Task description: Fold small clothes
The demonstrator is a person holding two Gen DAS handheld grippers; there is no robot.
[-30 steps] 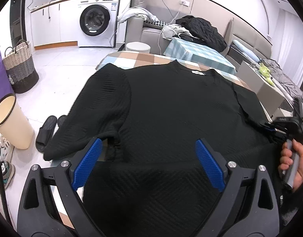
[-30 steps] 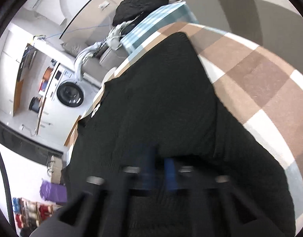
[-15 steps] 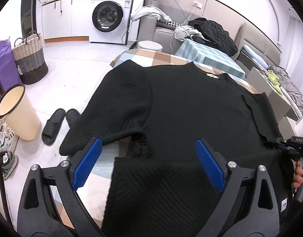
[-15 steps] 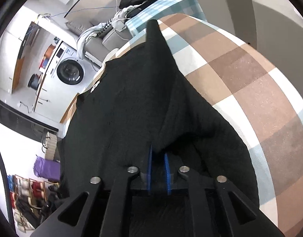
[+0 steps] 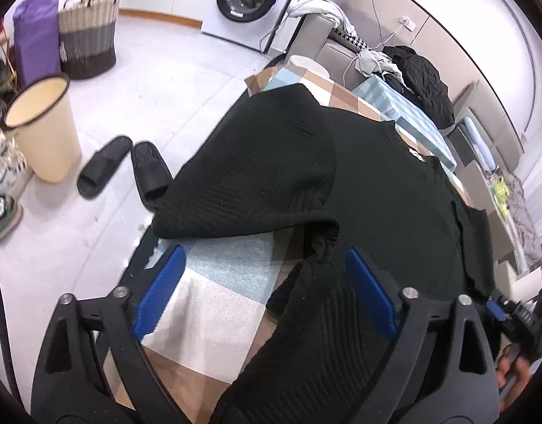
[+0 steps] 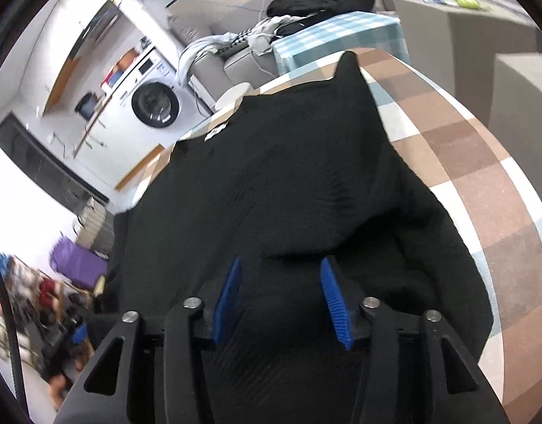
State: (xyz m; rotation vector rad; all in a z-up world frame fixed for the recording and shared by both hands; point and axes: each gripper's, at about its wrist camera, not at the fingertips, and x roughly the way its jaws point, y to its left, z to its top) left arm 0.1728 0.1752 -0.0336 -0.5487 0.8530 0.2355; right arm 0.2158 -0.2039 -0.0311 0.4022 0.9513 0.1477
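A black ribbed sweater (image 5: 394, 194) lies on a checked table cover (image 5: 218, 289), its bottom hem folded up over the body and its left sleeve (image 5: 257, 176) hanging off the table's left edge. My left gripper (image 5: 267, 286) is open and empty above the table's near left part, beside the folded hem. In the right wrist view the sweater (image 6: 288, 183) fills the middle. My right gripper (image 6: 281, 293) is open just above the sweater's right side, holding nothing. It also shows at the right edge of the left wrist view (image 5: 511, 314).
On the floor at the left are black slippers (image 5: 129, 166), a cream bin (image 5: 41, 127), a woven basket (image 5: 87, 35) and a purple bag (image 5: 34, 35). A washing machine (image 5: 249, 0) and a sofa with clothes (image 5: 412, 67) stand behind. A grey box (image 6: 518, 81) stands right of the table.
My right gripper has opened and let go of the sweater's fabric. My left gripper has swung left, so more floor and bare table cover show.
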